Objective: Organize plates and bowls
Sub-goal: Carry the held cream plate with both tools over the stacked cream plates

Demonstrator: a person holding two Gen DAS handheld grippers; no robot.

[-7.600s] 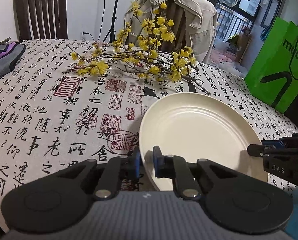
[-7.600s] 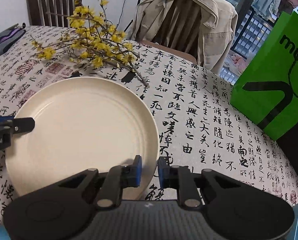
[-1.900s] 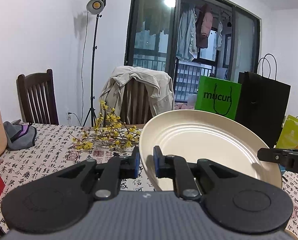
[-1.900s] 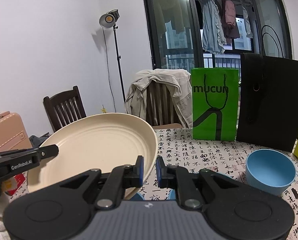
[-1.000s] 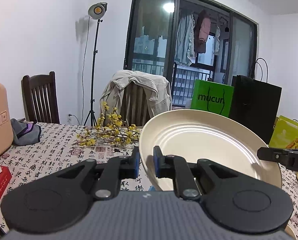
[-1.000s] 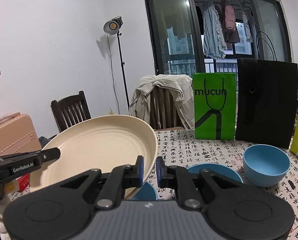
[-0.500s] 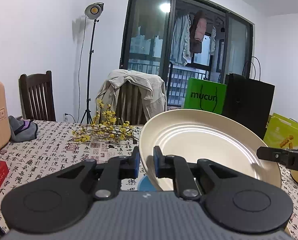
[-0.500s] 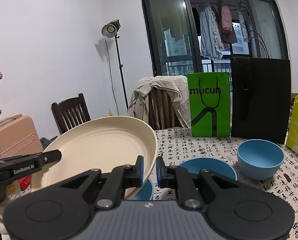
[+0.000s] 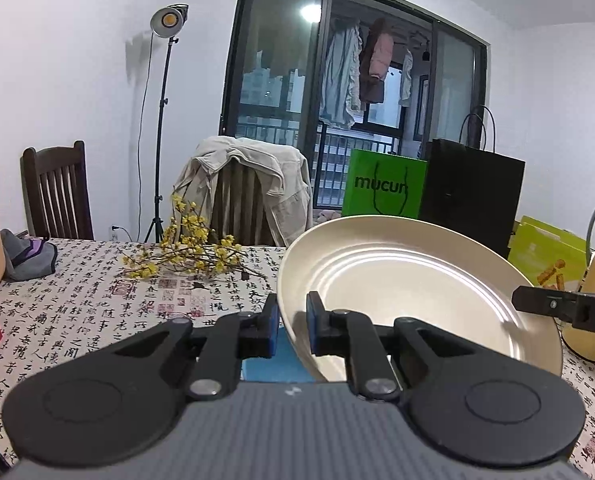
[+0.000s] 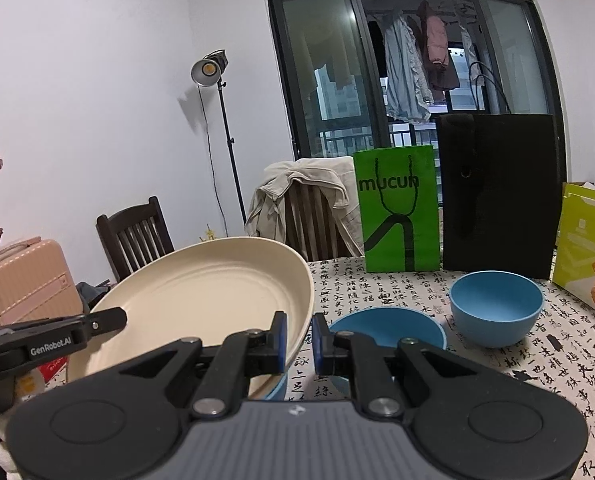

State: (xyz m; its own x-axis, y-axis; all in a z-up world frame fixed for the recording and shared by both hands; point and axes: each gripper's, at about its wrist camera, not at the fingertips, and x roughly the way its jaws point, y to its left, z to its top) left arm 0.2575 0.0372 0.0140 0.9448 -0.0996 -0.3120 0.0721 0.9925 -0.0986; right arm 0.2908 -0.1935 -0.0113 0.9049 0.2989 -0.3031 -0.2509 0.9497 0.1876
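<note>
A large cream plate point(image 9: 409, 276) hangs tilted in the air above the table. My left gripper point(image 9: 291, 322) is shut on its near left rim. My right gripper point(image 10: 299, 340) is shut on the near right rim of the same plate point(image 10: 201, 300). Each view shows a finger of the other gripper on the plate's far side. Beneath and beyond the plate a shallow blue dish point(image 10: 389, 326) lies on the cloth, with a deeper blue bowl point(image 10: 495, 308) to its right. Another blue piece point(image 9: 273, 362) shows just under the plate's edge.
The table carries a calligraphy-print cloth point(image 9: 77, 308). A yellow flower branch point(image 9: 189, 252) lies at the back left. A green bag point(image 10: 395, 208), a black bag point(image 10: 497, 196) and a yellow-green bag point(image 10: 585, 248) stand along the back. A yellow flask point(image 9: 593, 280) stands on the right.
The plate, which lay on the table at first, is held in the air. Over the last second both grippers carried it to the right, and the blue dishes came nearer.
</note>
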